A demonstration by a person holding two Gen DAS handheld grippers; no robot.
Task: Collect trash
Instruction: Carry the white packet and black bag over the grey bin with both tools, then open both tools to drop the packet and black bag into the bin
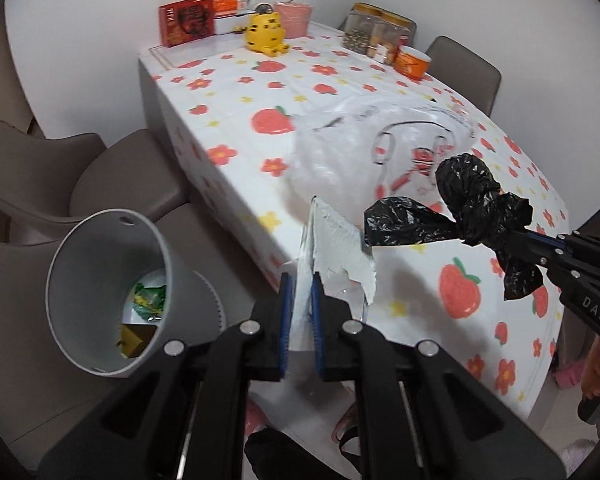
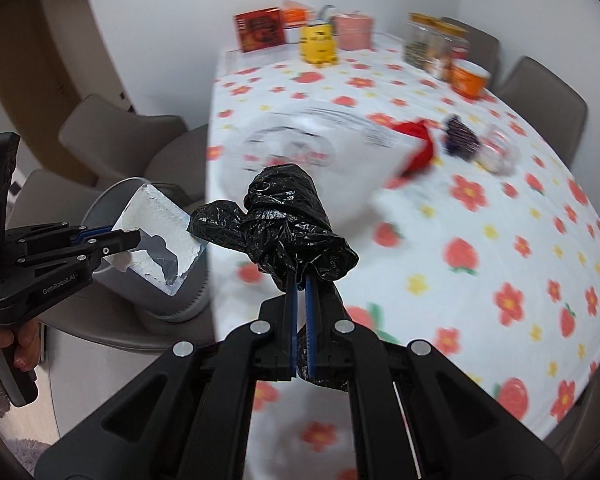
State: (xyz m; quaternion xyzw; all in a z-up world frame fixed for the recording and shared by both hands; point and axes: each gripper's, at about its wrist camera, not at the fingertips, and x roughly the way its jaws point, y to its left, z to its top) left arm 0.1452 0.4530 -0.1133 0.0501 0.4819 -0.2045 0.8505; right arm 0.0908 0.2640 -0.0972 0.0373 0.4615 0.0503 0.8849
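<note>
Both hands loaded, mid-carry to the bin, I'd say. Left gripper (image 1: pixel 300 320) is clamped on a torn white wrapper (image 1: pixel 340 248), held off the table's near edge, just right of the grey bin (image 1: pixel 100 280) on a chair w/ scraps already inside. Right gripper (image 2: pixel 300 320) is clamped on a knotted black bag (image 2: pixel 292 220) over the table's near edge. Next: swing wrapper over bin mouth, let go, then bag. Farther on the table (image 2: pixel 500 240): clear plastic bag (image 1: pixel 360 148), red scrap (image 2: pixel 418 146), purple wrapper (image 2: pixel 460 138) left.

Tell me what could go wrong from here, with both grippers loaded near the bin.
The left gripper pinches only the lower edge of the torn white packet, so it may slip out short of the grey bin. The black bag in the right gripper trails loose tails that could snag the clear plastic bag.
</note>
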